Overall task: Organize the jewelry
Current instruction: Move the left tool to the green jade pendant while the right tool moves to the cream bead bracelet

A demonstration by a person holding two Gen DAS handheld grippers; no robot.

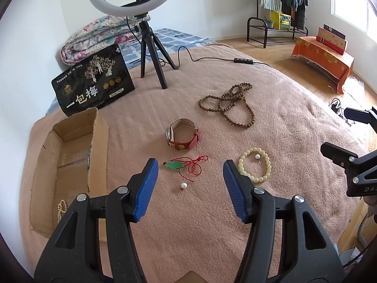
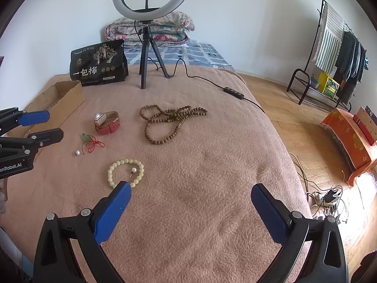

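Observation:
Jewelry lies on a pink blanket [image 1: 282, 141]. My left gripper [image 1: 190, 167] is open over a green pendant on a red cord [image 1: 186, 165] and a pearl earring [image 1: 183, 185], touching neither. Beyond them lie a watch with a red-brown strap [image 1: 182, 134] and a long brown bead necklace [image 1: 232, 103]. A pale bead bracelet [image 1: 255, 165] rings a second pearl earring [image 1: 257, 157]. My right gripper [image 2: 190, 195] is open and empty, its left finger near that bracelet [image 2: 126, 171]. A cardboard box [image 1: 70, 155] at left holds a pearl strand [image 1: 61, 208].
A ring light on a black tripod [image 1: 150, 54] stands at the back, its cable [image 1: 212, 59] trailing right across the blanket. A black snack bag [image 1: 93, 80] leans behind the box. Folded quilt, clothes rack [image 1: 282, 7] and wooden floor lie beyond the bed edge.

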